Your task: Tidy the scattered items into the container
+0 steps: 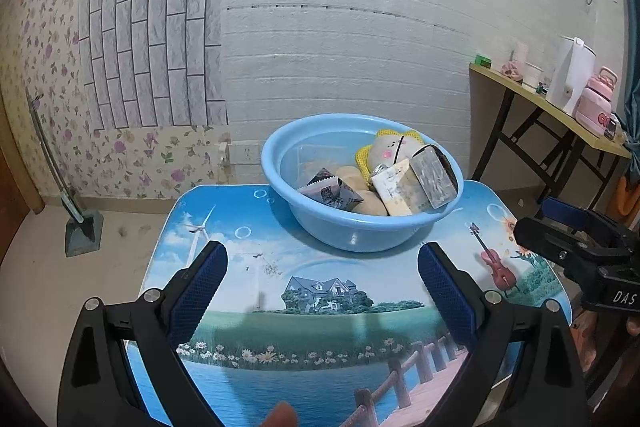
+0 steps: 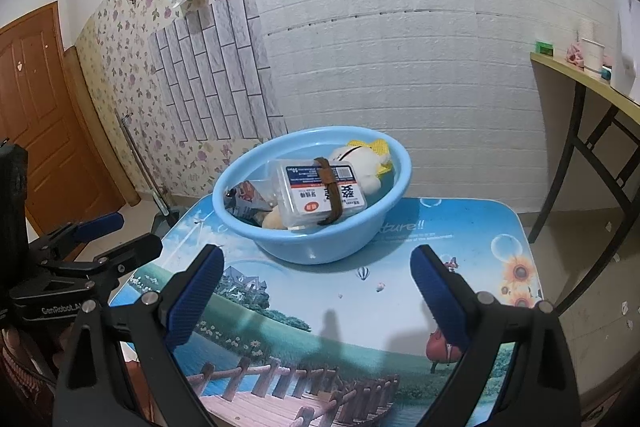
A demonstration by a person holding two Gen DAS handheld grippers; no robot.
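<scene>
Your left gripper (image 1: 322, 287) hangs with its jaws spread wide, holding nothing; your right gripper (image 2: 316, 291) is likewise wide apart and empty, level beside it.

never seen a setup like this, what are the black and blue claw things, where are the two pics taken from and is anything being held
Each claw is a hand-held two-finger tool; a person carries one in each hand, with a camera looking along its fingers. One picture comes from the left tool, the other from the right tool.

Both look at a small table with a printed landscape top. On it stands a blue basin holding a plush toy, a clear plastic box with a brown strap over it, a snack packet and other small items.

Nothing is held: both tools are open and empty. No loose items show on the tabletop.
</scene>
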